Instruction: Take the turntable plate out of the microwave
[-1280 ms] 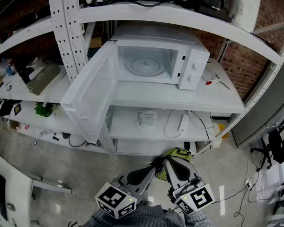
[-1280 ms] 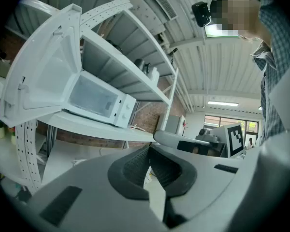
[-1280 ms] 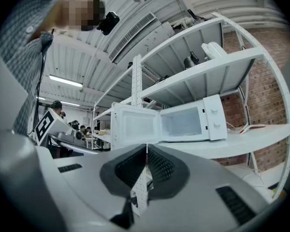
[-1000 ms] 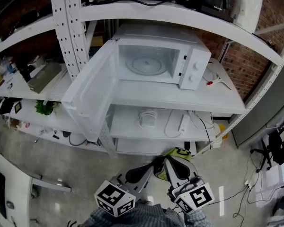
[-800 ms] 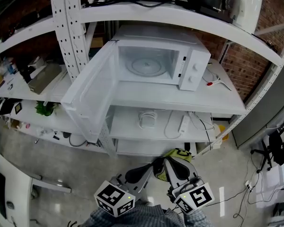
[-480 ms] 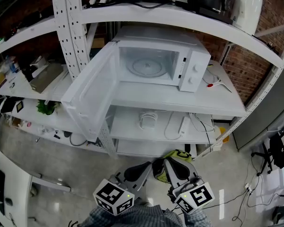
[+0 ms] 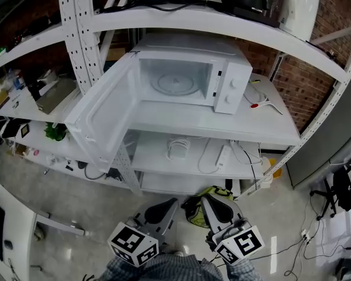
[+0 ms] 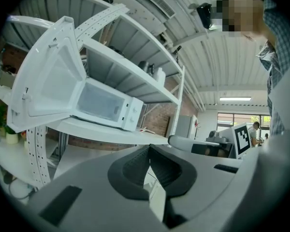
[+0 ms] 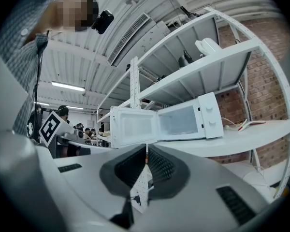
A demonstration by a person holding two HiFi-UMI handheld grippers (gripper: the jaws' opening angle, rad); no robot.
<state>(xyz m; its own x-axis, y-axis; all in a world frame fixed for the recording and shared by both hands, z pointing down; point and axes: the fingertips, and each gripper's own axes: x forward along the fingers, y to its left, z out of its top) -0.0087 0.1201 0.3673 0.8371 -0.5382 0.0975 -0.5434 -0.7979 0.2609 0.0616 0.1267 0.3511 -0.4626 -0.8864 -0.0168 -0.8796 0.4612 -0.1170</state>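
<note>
Microwave [image 7: 222, 78] on shelf [image 7: 245, 124], door [image 7: 102, 119] swung open toward 8 o'clock. Turntable plate [image 7: 175, 85] lies flat inside the cavity. Left gripper [image 7: 162, 204] and right gripper [image 7: 209, 201] at 6 o'clock, well apart from microwave; both sets of jaws pressed together, empty.

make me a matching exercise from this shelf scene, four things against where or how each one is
1 microwave door
2 turntable plate
3 power strip
4 green plant

a one shelf level below the microwave
b swung open to the left
c lying inside the microwave
d far left, beyond the open door

Pairs: 1-b, 2-c, 3-a, 4-d
</note>
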